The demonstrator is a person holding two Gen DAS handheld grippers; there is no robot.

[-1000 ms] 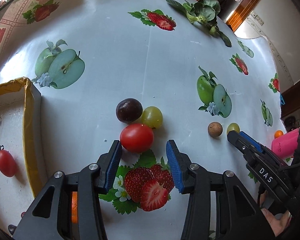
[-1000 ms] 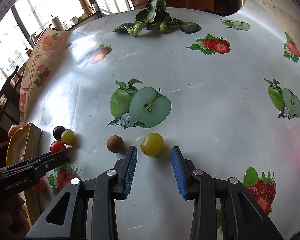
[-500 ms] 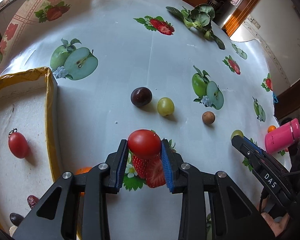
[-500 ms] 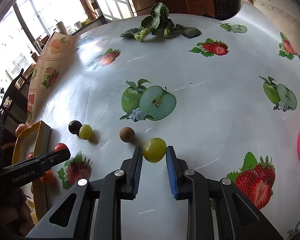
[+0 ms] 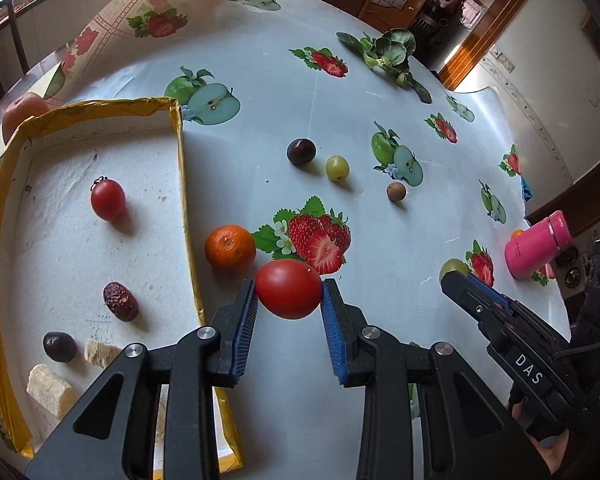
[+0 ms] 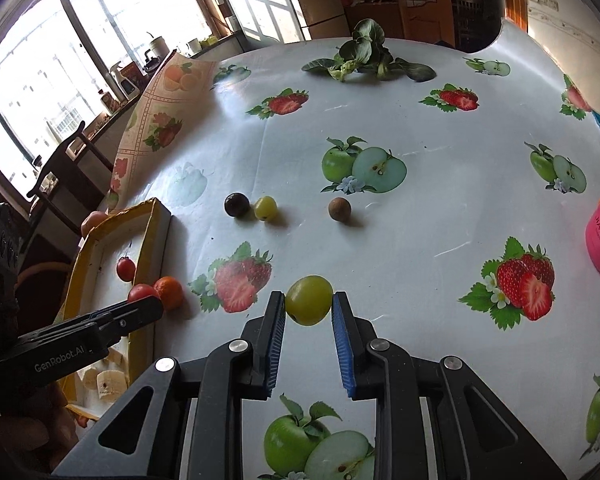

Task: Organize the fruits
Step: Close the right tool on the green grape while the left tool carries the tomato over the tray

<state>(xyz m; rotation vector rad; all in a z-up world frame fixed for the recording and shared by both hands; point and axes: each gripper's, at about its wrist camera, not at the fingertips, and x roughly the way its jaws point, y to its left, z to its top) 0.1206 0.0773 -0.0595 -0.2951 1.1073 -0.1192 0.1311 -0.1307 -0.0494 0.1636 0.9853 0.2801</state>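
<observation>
Left gripper (image 5: 289, 304) clamped on a red tomato (image 5: 289, 289), blue pads pressed to both its sides, fruit lifted off the tablecloth (image 5: 260, 128) just right of the yellow-rimmed tray (image 5: 179, 152). Right gripper (image 6: 309, 312) clenched on a green grape (image 6: 309, 299), likewise raised above the cloth near a printed strawberry. Inside the tray: a small red tomato (image 5: 108, 199) toward the far side, a wrinkled red date (image 5: 120, 301) nearer, a dark round fruit (image 5: 59, 346) at the near left, plus a few pale crumbly chunks (image 5: 50, 390) (material hard to tell). Just outside the tray's right wall, an orange tangerine (image 5: 230, 246) resting on the cloth, close to the held tomato. Farther out, a dark plum (image 5: 301, 151) and a second green grape (image 5: 337, 167) side by side, nearly touching; a brown longan (image 5: 396, 191) to their right, apart. Leafy greens (image 5: 388, 50) at the far edge of the table. Pink bottle (image 5: 538, 244) lying at the right edge, with a small orange fruit (image 5: 517, 234) tucked against its far side. A peach-coloured fruit (image 5: 22, 110) beyond the tray's far left corner, partly hidden by the rim. From the right wrist view, left gripper's tip just beside the tray wall, tomato showing above it.
</observation>
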